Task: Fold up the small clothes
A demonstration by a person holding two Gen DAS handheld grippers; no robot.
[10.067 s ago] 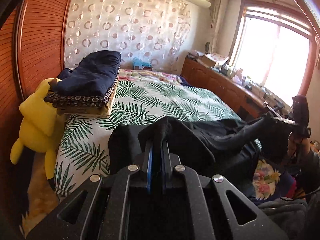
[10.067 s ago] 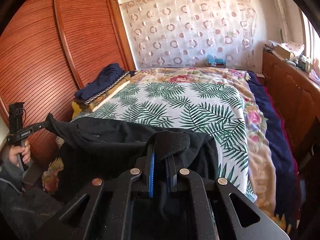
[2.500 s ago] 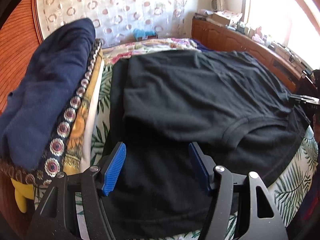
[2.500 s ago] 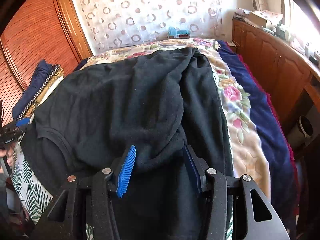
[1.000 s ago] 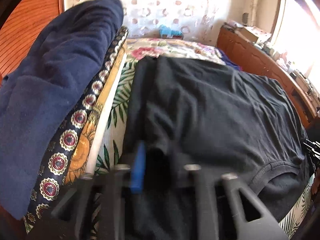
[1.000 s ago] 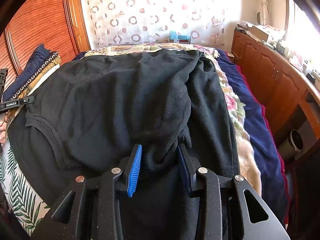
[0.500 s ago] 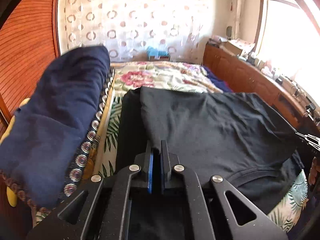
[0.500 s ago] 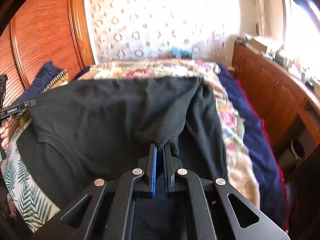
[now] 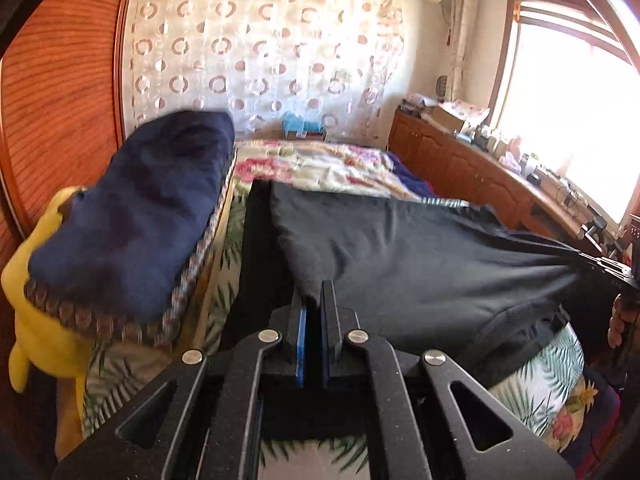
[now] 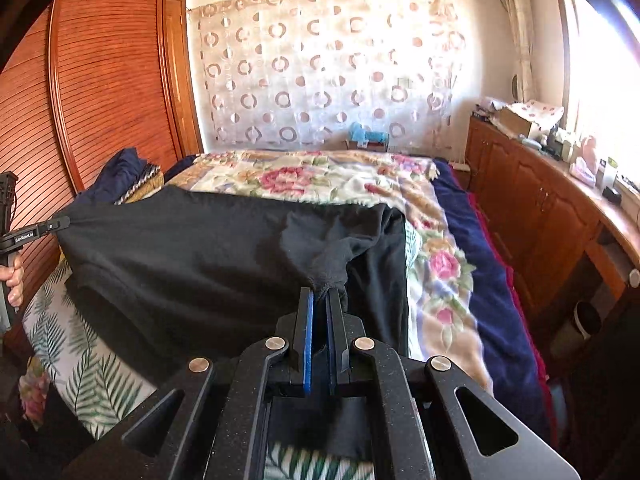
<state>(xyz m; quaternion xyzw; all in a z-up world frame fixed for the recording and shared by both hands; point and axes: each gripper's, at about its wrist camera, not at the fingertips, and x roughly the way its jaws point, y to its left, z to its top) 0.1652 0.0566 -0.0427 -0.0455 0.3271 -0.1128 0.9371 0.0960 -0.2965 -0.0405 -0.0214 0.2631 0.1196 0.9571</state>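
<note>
From the left wrist view, the left hand-held gripper (image 9: 312, 300) is clamped tight on a pinch of the black garment (image 9: 420, 264), its blue-lined fingers (image 9: 300, 344) pressed together with the cloth bunched at their tips. The garment runs from that pinch away to the right, lifted off the bed (image 9: 552, 376) along its near edge and stretched to the far side, where the right hand-held gripper (image 9: 600, 266) grips its other corner, with part of a hand (image 9: 618, 320) below it. Another black layer lies flat on the leaf-print sheet under the raised part. Just left of the garment sits a stack of folded clothes (image 9: 132, 216) topped by a navy piece, with a yellow plush toy (image 9: 36, 320) beside it against the wooden wardrobe (image 9: 56, 92). From the right wrist view, the right hand-held gripper (image 10: 321, 294) is likewise closed on the black garment (image 10: 192, 256), a twisted fold of cloth rising out from between its fingertips. The garment spreads to the left across the bed (image 10: 448, 272), taut up to the left hand-held gripper (image 10: 60, 223), which pinches the far corner, a hand (image 10: 14, 276) below on its handle. The garment's lower part hangs onto the leaf-print sheet, and a flowered quilt (image 10: 304, 176) lies beyond it.
</note>
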